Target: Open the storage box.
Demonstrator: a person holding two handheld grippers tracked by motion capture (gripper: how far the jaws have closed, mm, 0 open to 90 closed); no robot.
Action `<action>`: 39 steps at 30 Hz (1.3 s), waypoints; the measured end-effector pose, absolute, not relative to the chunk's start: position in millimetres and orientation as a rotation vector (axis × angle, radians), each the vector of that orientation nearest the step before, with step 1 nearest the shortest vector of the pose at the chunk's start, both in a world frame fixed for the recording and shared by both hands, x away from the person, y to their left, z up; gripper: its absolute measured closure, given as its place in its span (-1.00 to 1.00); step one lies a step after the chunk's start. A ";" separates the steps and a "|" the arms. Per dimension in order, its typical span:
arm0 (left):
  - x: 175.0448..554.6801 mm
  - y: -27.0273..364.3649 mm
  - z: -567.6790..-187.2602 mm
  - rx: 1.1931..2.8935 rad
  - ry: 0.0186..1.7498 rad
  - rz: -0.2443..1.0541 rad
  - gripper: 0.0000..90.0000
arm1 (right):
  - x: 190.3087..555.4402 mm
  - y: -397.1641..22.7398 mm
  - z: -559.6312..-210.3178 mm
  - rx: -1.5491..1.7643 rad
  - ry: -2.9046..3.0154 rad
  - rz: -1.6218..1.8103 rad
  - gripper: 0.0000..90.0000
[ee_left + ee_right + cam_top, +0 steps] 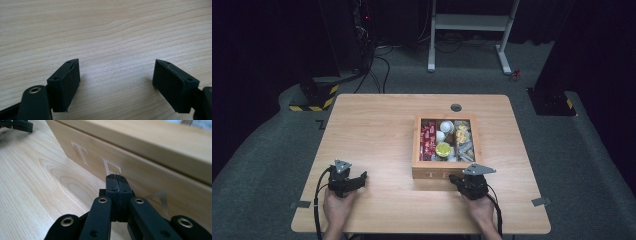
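Note:
A wooden tea box [442, 172] with no lid on it stands right of the table's middle, its compartments holding red packets [428, 137], a yellow round item [443, 149] and other sachets. My right gripper [455, 179] is shut with nothing between its jaws. In the right gripper view its tips [117, 178] sit just in front of the box's lettered front wall [150, 167]; I cannot tell whether they touch it. My left gripper [361, 177] rests low over the table near the front left, apart from the box. Its jaws [116, 80] stand open over bare wood.
The wooden table [377, 130] has a round cable hole [456, 107] at its far edge, behind the box. A white metal stand [469, 22] and black cables lie on the floor beyond. The left gripper [17, 125] is seen far off in the right gripper view.

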State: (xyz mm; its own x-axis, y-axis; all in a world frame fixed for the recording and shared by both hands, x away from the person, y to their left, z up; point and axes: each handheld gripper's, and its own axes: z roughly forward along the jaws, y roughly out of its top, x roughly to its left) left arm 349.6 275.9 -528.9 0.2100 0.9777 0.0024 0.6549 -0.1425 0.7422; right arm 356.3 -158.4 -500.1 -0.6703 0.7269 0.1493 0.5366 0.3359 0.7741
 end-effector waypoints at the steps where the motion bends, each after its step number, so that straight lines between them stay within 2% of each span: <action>1: 349.6 275.9 -528.9 1.874 1.512 0.675 -0.50 | 356.6 -158.5 -499.4 1.155 2.373 1.255 1.00; 15: 349.6 276.3 -528.6 1.876 1.513 0.666 -0.50 | 359.2 -158.2 -500.8 1.172 2.364 1.285 1.00; 39: 349.7 276.5 -528.6 1.876 1.512 0.667 -0.50 | 355.2 -166.2 -482.9 1.180 2.285 1.339 1.00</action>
State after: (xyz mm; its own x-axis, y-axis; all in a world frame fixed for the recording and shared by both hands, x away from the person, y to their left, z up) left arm 349.7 276.5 -528.6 0.2132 0.9770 -0.0014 0.6575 -0.1424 0.7399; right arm 355.2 -166.2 -482.9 -0.6444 0.7429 0.1813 0.5214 0.2534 0.8148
